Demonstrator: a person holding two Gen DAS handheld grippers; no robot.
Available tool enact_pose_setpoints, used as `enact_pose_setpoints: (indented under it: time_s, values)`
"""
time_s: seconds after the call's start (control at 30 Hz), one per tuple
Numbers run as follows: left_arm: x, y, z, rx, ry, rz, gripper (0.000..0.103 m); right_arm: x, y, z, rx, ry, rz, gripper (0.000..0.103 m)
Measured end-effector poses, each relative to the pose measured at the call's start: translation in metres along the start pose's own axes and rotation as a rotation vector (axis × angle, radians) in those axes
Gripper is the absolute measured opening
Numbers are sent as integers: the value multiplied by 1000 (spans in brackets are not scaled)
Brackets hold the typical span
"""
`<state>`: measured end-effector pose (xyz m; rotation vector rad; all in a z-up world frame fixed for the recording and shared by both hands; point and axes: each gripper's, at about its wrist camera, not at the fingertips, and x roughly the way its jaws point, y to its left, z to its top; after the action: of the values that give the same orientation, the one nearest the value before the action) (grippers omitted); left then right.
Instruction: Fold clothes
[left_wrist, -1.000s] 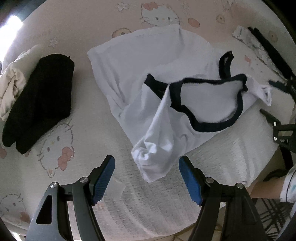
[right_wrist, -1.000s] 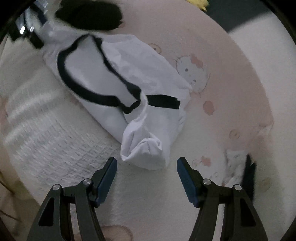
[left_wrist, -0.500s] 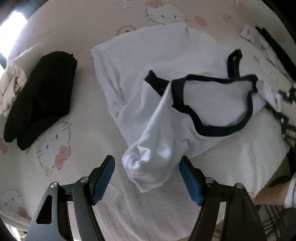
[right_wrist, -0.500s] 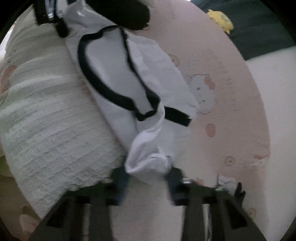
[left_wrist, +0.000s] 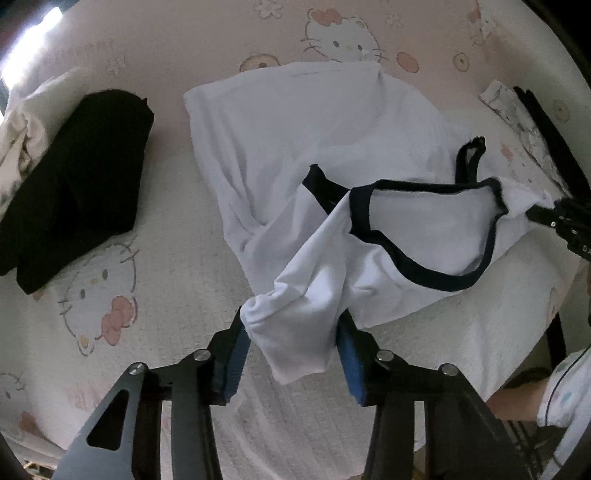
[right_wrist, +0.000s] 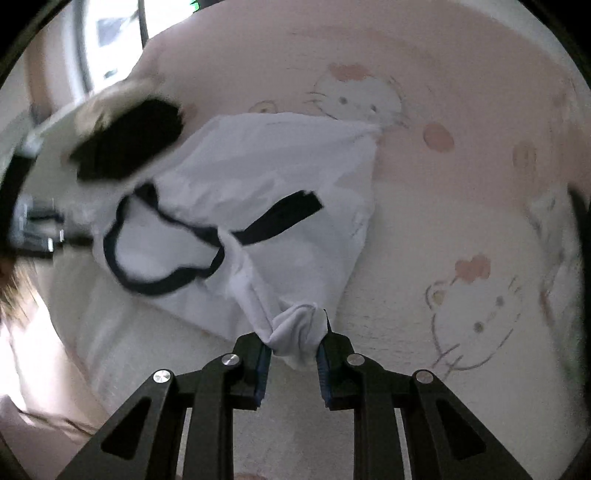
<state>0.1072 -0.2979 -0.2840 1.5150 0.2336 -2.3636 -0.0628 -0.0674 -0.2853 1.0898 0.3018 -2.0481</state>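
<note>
Two grippers on one white top (left_wrist: 295, 147), spread over the pink cat-print bed (left_wrist: 184, 44). Left gripper (left_wrist: 291, 350) just closing, sleeve bunch between its blue pads. Right gripper (right_wrist: 293, 350) clamped tight on the other gathered sleeve. Black folded garment (left_wrist: 74, 184) well aside.

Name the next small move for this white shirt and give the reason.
Probably lift both sleeve ends and draw them apart to spread the white shirt flat. The left tongs, whose jaws have just been closing, flank one bunched sleeve end; the right tongs pinch the other. The body lies crumpled on the pink sheet, neckline twisted, so it is not ready to fold.
</note>
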Motion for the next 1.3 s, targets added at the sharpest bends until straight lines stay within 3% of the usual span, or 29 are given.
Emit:
enact_pose_setpoints:
  time_s: [0.17, 0.37, 0.53, 0.73, 0.83, 0.93, 0.97, 1.0, 1.17, 1.3]
  values:
    - [6, 22, -1, -97, 24, -70, 41, 25, -27, 10, 185, 94, 198, 20]
    - [15, 40, -4, -172, 44, -107, 41, 30, -51, 2, 379, 91, 288, 20]
    - [27, 52, -10, -244, 49, -123, 42, 31, -53, 0, 423, 96, 221, 12]
    - [26, 55, -9, -134, 2, -49, 45, 34, -44, 5, 396, 108, 137, 8]
    - [17, 52, -5, -160, -2, -39, 56, 29, -27, 10, 295, 107, 68, 20]
    - [6, 56, -6, -204, -3, -65, 57, 21, -7, 11, 207, 114, 10, 48]
    - [4, 59, -6, -213, -4, -76, 58, 18, -2, 10, 188, 114, 0, 62]
    - [1, 62, -7, -216, -4, -80, 58, 15, 3, 10, 169, 110, -9, 67]
    - [-16, 76, -19, -236, -23, -88, 58, 3, 12, 15, 170, 82, -30, 68]
    - [-23, 78, -20, -252, -40, -80, 58, -10, -8, 14, 320, 44, -60, 68]
